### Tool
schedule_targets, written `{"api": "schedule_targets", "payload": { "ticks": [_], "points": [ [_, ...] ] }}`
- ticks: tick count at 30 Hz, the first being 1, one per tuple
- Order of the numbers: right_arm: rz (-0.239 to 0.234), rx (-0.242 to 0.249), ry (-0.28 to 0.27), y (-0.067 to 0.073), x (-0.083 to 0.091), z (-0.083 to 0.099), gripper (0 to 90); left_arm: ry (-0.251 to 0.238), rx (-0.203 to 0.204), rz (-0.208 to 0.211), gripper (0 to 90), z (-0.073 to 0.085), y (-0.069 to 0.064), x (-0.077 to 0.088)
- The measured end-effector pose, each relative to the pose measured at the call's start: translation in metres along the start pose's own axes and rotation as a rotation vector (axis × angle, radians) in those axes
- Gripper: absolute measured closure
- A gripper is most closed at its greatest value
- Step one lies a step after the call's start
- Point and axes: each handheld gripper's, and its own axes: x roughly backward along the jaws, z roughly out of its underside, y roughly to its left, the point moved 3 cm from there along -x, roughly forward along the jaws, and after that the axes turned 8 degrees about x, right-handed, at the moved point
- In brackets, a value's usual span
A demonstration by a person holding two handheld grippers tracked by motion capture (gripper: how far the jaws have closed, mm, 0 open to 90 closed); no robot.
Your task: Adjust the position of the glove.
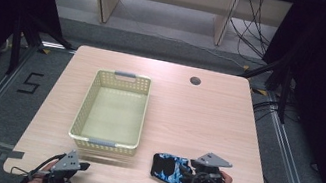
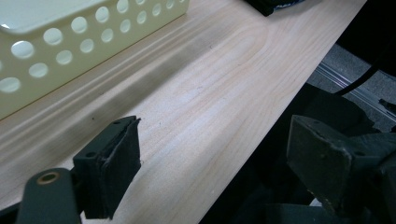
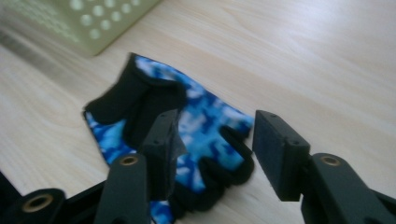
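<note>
A fingerless blue-and-black fabric glove [image 1: 168, 169] lies flat on the pale wood-grain table [image 1: 197, 118], near right of the perforated cream plastic basket [image 1: 112, 110]. The right gripper [image 1: 189, 171] straddles it, jaws spread; the left gripper [image 1: 82, 166] gapes empty.

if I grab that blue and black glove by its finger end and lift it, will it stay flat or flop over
Probably flop. The glove looks like thin fabric lying limp and creased on the table, so it should sag and fold from wherever it is pinched. It seems light for its size. The cloth surface likely gives the right gripper, now open around its finger end, decent hold rather than slipping.
</note>
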Motion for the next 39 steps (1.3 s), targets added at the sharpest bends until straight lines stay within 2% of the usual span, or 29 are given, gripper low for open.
{"api": "schedule_targets", "payload": {
  "ticks": [1, 2, 4, 5, 6, 8, 11, 13, 14, 15, 16, 17, 18, 19, 24, 25, 26, 27, 28, 29, 30, 31, 32, 33, 35, 36, 37, 38, 39],
  "points": [
    [0.002, -0.046, 0.005, -0.004, 0.001, 0.003, 49.3, 0.003, -0.026, -0.006, 17.1, 0.000, 0.002, 0.001],
    [0.003, -0.084, 0.014, -0.006, 0.002, 0.006, 47.4, 0.000, -0.022, -0.004, 17.1, 0.000, 0.001, 0.000],
    [0.007, -0.112, 0.029, -0.009, 0.001, 0.009, 42.9, -0.002, -0.018, 0.001, 17.2, 0.000, 0.001, 0.000],
    [0.014, -0.103, 0.041, -0.012, -0.001, 0.011, 42.0, -0.002, -0.018, 0.001, 17.2, 0.000, 0.001, 0.000],
    [0.012, -0.129, 0.057, -0.010, -0.001, 0.012, 40.7, -0.005, -0.015, 0.003, 17.2, 0.000, 0.000, 0.000],
    [-0.009, -0.138, 0.056, -0.014, -0.007, 0.015, 39.2, -0.005, -0.013, 0.004, 17.3, 0.000, 0.000, -0.001],
    [-0.061, -0.193, 0.081, -0.013, -0.010, 0.019, 37.6, 0.007, 0.003, 0.003, 17.3, 0.001, -0.001, 0.000],
    [-0.067, -0.193, 0.095, -0.014, -0.014, 0.020, 37.3, 0.008, 0.001, 0.001, 17.3, 0.001, -0.001, 0.000],
    [-0.067, -0.150, 0.074, -0.016, -0.017, 0.020, 37.4, 0.011, 0.000, 0.003, 17.3, 0.001, -0.001, -0.001],
    [-0.073, -0.177, 0.087, -0.014, -0.018, 0.019, 37.3, 0.015, -0.027, -0.002, 17.3, 0.000, 0.000, 0.000],
    [-0.065, -0.145, 0.093, -0.015, -0.020, 0.019, 37.4, 0.016, -0.027, -0.002, 17.3, 0.000, 0.000, 0.000],
    [-0.075, -0.145, 0.118, -0.013, -0.021, 0.018, 37.5, 0.016, -0.027, -0.002, 17.3, 0.000, 0.000, 0.000],
    [-0.050, -0.112, 0.136, -0.012, -0.024, 0.019, 37.6, 0.016, -0.027, -0.003, 17.2, 0.000, 0.000, 0.000],
    [-0.048, -0.108, 0.134, -0.010, -0.028, 0.019, 37.9, 0.015, -0.026, -0.003, 17.3, 0.000, 0.000, 0.000],
    [-0.034, 0.015, 0.172, -0.003, -0.030, 0.017, 49.0, 0.018, -0.029, -0.003, 17.3, 0.000, 0.000, 0.000],
    [-0.033, 0.005, 0.155, -0.001, -0.031, 0.016, 50.3, 0.007, -0.025, 0.002, 17.3, 0.001, -0.001, -0.001],
    [-0.041, -0.002, 0.183, -0.002, -0.029, 0.016, 53.1, 0.009, -0.027, 0.000, 17.3, 0.001, -0.001, -0.001],
    [-0.047, 0.017, 0.168, -0.004, -0.029, 0.016, 58.7, 0.005, -0.013, 0.005, 17.3, 0.001, -0.002, -0.002],
    [-0.055, -0.008, 0.149, -0.003, -0.030, 0.016, 61.5, 0.014, 0.000, 0.005, 17.3, 0.001, -0.003, -0.002],
    [-0.062, 0.016, 0.154, -0.006, -0.030, 0.016, 65.2, 0.015, 0.000, 0.006, 17.3, 0.002, -0.003, -0.002],
    [-0.071, 0.015, 0.126, -0.008, -0.032, 0.016, 68.7, 0.015, 0.000, 0.005, 17.3, 0.002, -0.003, -0.002],
    [-0.090, 0.008, 0.133, -0.009, -0.031, 0.016, 72.3, 0.010, 0.002, 0.007, 17.2, 0.002, -0.003, -0.003],
    [-0.100, -0.012, 0.108, -0.009, -0.032, 0.017, 75.0, 0.008, -0.016, 0.004, 17.3, 0.001, -0.002, -0.003],
    [-0.118, -0.018, 0.121, -0.011, -0.031, 0.017, 76.8, 0.008, -0.016, 0.004, 17.3, 0.001, -0.002, -0.003],
    [-0.132, -0.021, 0.096, -0.013, -0.032, 0.019, 78.3, 0.015, 0.011, 0.019, 17.3, 0.001, -0.003, -0.003],
    [-0.139, -0.056, 0.073, -0.012, -0.033, 0.019, 78.7, 0.015, 0.008, 0.020, 17.3, 0.000, -0.004, -0.003],
    [-0.137, -0.046, 0.095, -0.013, -0.031, 0.020, 79.0, 0.008, 0.001, 0.029, 17.6, -0.001, -0.003, -0.004],
    [-0.136, -0.062, 0.074, -0.012, -0.033, 0.020, 79.1, 0.015, 0.035, 0.042, 18.2, -0.001, -0.004, -0.005],
    [-0.143, -0.069, 0.081, -0.011, -0.032, 0.020, 79.2, 0.006, 0.037, 0.054, 18.8, -0.003, -0.006, -0.007]
  ]
}}
